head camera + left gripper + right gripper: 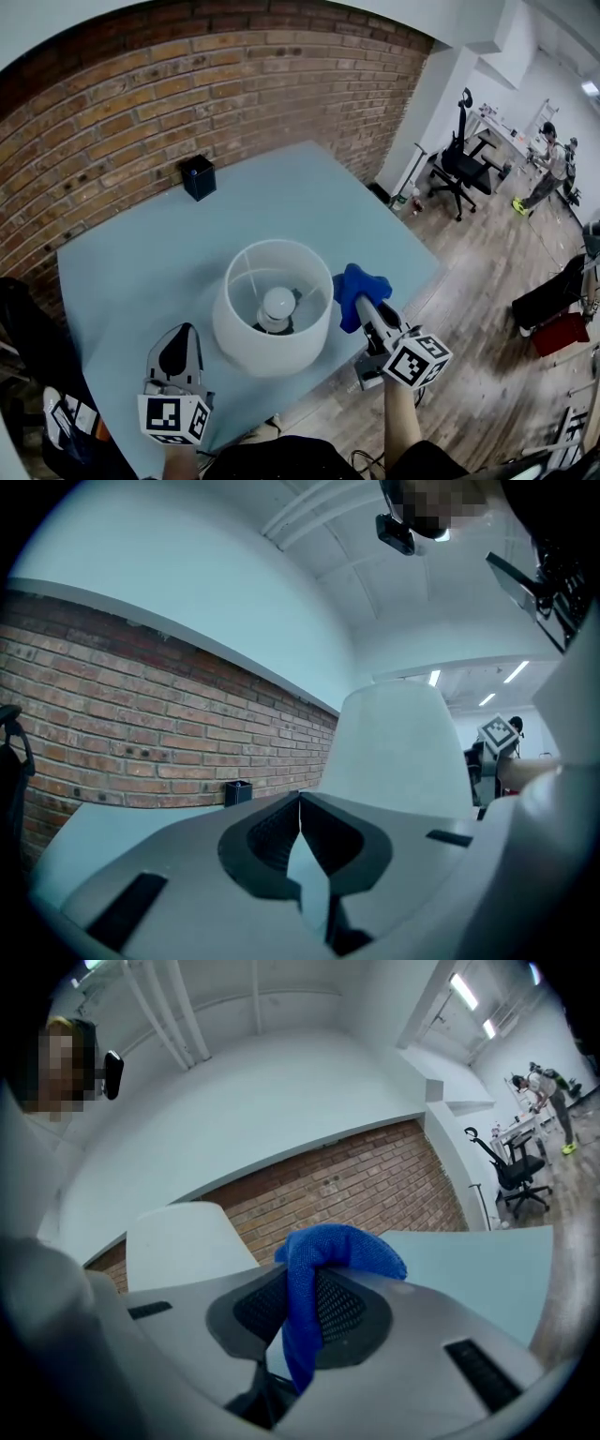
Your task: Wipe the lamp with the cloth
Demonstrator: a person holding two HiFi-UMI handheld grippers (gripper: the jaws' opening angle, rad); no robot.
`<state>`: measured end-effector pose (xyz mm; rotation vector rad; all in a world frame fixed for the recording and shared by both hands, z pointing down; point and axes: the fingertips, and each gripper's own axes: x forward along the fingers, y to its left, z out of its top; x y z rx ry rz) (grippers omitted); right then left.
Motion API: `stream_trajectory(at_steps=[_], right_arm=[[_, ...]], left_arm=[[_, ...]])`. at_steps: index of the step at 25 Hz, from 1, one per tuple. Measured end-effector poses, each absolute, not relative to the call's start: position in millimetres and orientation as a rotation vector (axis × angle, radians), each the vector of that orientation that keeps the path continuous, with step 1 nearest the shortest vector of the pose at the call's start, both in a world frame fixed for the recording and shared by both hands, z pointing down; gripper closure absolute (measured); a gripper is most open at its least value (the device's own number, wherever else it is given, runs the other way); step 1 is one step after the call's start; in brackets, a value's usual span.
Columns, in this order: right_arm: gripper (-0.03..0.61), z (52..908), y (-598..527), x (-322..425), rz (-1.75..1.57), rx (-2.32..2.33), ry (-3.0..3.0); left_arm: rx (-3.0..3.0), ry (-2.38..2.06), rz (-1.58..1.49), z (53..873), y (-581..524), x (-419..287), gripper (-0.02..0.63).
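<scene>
The right gripper (364,307) clamps a blue cloth (359,286) just beside the white lamp (272,309) on a pale blue table (131,262). The left gripper (178,354), jaws together and empty, is near the lamp's other side.

The left gripper (183,330) and right gripper (364,306) are built alike: smooth light-grey shells tapering toward the jaws, which are lined with black ribbed pads (343,1303) (the ribbing is clearest in the gripper views). Narrow dark slots (127,907) mark the shells. Each gripper carries a white marker cube (415,359) printed with black squares. The person wears a dark top (272,459).
</scene>
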<state>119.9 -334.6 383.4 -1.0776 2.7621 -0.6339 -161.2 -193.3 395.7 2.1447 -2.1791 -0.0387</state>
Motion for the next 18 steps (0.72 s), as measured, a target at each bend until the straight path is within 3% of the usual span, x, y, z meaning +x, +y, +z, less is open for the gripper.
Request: stream_trajectory(at_steps=[10, 18], right_arm=[[0.518, 233, -360, 65, -0.506, -0.455, 2.795], [0.518, 230, -348, 7, -0.577, -0.039, 2.980]], left_arm=[[2.158, -2.233, -0.062, 365, -242, -185, 0.604], [2.131, -2.235, 0.012, 373, -254, -190, 0.606]])
